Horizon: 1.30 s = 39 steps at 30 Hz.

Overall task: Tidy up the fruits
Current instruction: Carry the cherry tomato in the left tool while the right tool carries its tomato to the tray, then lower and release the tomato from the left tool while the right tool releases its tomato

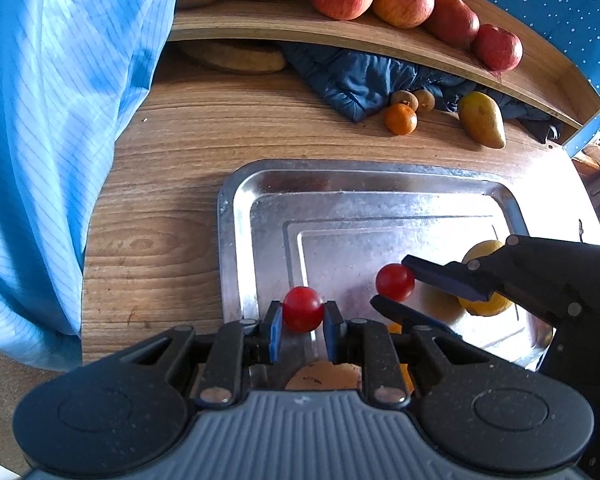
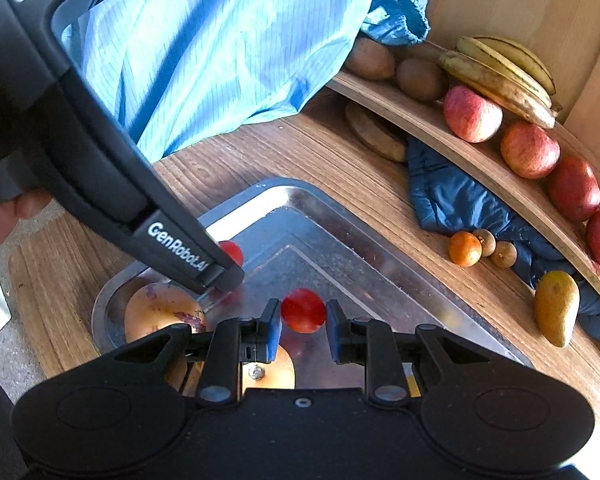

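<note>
Each cherry tomato looks light, smooth-skinned and thin-walled; I judge it slippery and easy to burst, so the hold belongs across its widest middle, pads on opposite sides, with only gentle pressure; a grip near the top or bottom would likely squirt it out. The left gripper (image 1: 303, 316) is closed down on one cherry tomato (image 1: 303, 309), its blue pads (image 1: 276, 326) pressing the fruit's flanks at about the middle; the right gripper (image 2: 303, 322) is closed about as far on a second cherry tomato (image 2: 303, 310), though in the right wrist view a thin gap seems to show at one side, so that hold may be less sure. Both tomatoes are glossy, deep red, round and unblemished as far as can be seen; both hang over the steel tray (image 1: 236, 216) on the wooden table (image 1: 156, 216), the left one above the tray's near-left part, the right one nearer its middle. In the tray lie a yellow mango (image 1: 485, 252) and another yellowish fruit (image 2: 156, 312) with dark marks; whether the tomatoes touch the tray floor I cannot tell. Outside the tray sit a small orange (image 1: 400, 119), two brown longan-like fruits (image 1: 414, 99) and a green-yellow mango (image 1: 482, 120), beside a dark blue padded cloth (image 1: 360, 76); apples (image 1: 403, 3), bananas (image 2: 500, 68) and brown kiwi-like fruits (image 2: 420, 79) line the wooden shelf (image 1: 284, 28).
</note>
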{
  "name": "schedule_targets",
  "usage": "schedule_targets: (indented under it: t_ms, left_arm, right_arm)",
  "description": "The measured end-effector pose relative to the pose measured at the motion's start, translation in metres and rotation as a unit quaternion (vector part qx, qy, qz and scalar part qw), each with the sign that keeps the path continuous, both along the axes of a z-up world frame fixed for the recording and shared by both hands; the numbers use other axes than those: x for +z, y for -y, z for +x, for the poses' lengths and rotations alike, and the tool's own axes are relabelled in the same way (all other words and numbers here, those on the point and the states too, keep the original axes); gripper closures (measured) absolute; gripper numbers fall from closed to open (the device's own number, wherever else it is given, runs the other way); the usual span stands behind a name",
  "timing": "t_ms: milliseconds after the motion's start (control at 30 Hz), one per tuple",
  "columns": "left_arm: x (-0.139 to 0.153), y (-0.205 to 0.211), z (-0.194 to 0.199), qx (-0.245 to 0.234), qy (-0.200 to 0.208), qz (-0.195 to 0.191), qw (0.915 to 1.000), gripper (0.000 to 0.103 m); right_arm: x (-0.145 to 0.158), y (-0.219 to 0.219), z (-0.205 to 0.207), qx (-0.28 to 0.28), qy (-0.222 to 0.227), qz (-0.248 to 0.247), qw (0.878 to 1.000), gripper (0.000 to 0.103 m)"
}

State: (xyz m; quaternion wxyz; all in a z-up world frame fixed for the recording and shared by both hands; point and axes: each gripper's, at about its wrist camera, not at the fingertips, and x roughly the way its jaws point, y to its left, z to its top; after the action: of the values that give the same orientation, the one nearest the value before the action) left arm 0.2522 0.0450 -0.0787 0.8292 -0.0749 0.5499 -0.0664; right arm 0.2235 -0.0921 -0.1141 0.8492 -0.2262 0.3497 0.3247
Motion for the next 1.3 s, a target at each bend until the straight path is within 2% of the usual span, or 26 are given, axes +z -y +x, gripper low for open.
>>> schedule_targets:
  t_ms: [933, 1067, 1233, 1300]
  left_arm:
    - [-0.001, 0.000, -0.001, -0.007, -0.018, 0.008, 0.9998, 0.079]
    - [0.002, 0.000, -0.001, -0.008, -0.014, 0.008, 0.9998, 0.079]
    - [0.010, -0.003, -0.004, -0.004, -0.010, 0.008, 0.9999, 0.073]
    - [0.015, -0.004, -0.005, -0.002, -0.003, 0.006, 1.0000, 0.067]
  right_arm:
    - [0.001, 0.003, 0.001, -0.035, -0.013, 0.007, 0.999, 0.076]
    - [0.003, 0.005, -0.001, -0.051, -0.012, 0.010, 0.999, 0.068]
    - [0.012, 0.009, -0.006, -0.072, 0.002, 0.010, 0.997, 0.054]
    - [0.017, 0.011, -0.009, -0.080, 0.005, 0.016, 0.997, 0.049]
